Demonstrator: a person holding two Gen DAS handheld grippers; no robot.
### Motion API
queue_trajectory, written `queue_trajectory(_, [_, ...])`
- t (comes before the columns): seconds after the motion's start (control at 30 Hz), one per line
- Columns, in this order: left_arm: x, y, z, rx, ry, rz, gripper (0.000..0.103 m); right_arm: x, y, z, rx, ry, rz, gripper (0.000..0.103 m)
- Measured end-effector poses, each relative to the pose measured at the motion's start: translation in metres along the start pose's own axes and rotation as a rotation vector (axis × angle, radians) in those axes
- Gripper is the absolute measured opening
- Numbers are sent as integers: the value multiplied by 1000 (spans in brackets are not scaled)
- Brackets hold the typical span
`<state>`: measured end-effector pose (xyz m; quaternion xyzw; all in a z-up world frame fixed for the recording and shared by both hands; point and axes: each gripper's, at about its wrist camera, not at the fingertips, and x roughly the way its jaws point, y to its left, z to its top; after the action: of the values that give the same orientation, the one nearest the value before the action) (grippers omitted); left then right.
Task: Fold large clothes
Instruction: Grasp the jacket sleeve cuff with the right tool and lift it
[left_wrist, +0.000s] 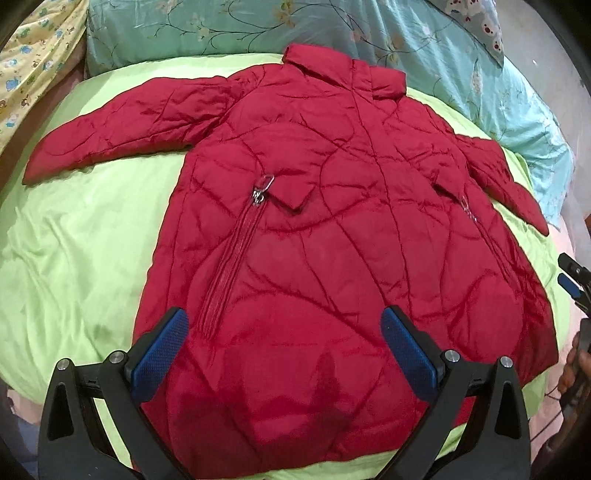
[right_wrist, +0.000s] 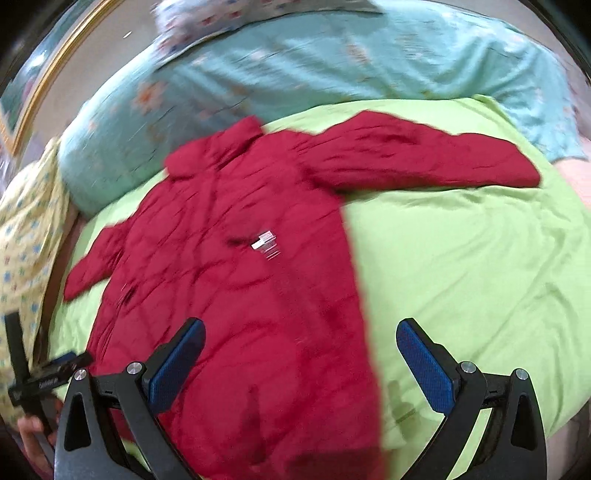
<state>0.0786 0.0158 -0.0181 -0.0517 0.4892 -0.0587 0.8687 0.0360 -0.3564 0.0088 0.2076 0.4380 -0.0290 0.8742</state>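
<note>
Left tongs apart over hem | right tongs apart at coat's right edge | coat flat on sheet, collar at 12 o'clock | tip: pinch cuffs, fold sleeves across first

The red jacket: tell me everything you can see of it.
The red jacket is a long quilted, padded coat of slightly shiny fabric, lying flat and unfolded, front up, on the green sheet. Its collar points toward the teal floral bedding; both sleeves are spread outward. Two pocket flaps with metal zipper pulls sit at mid-body. The hem lies nearest the open left gripper and right gripper; neither grips it.
</note>
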Motion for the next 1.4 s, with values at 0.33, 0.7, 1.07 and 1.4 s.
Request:
queue_trajectory(0.33, [11,2,22,-28,-49,9,103,28,-123,57,216,-106,-74,94])
queue_trajectory(0.7, [28,-16,32,58,-65,51,103,77,-249,100,508,-179,-143,62])
queue_trajectory(1.07, [56,-23,27,57,14,44,103,102,-299,121,621,-250,-63,52])
queue_trajectory(1.4, [62,-22,20,31,38,30,103,131,-285,143,634,-211,-9,51])
